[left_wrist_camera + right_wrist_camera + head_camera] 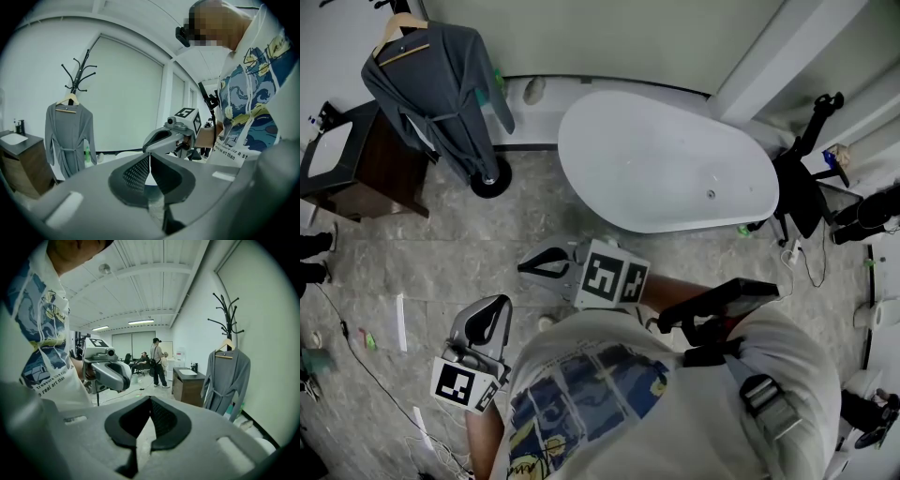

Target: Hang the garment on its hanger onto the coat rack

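A grey robe on a wooden hanger hangs from the black coat rack at the far left of the room. It also shows in the left gripper view, robe under the rack's hooks, and in the right gripper view as the robe. My left gripper is held low by the person's left side, jaws shut and empty. My right gripper is in front of the torso, also shut with nothing in it. Both are well apart from the robe.
A white bathtub fills the middle of the floor ahead. A dark wooden cabinet with a sink stands left of the rack. A black stand and cables lie at the right. Two people are far off in the room.
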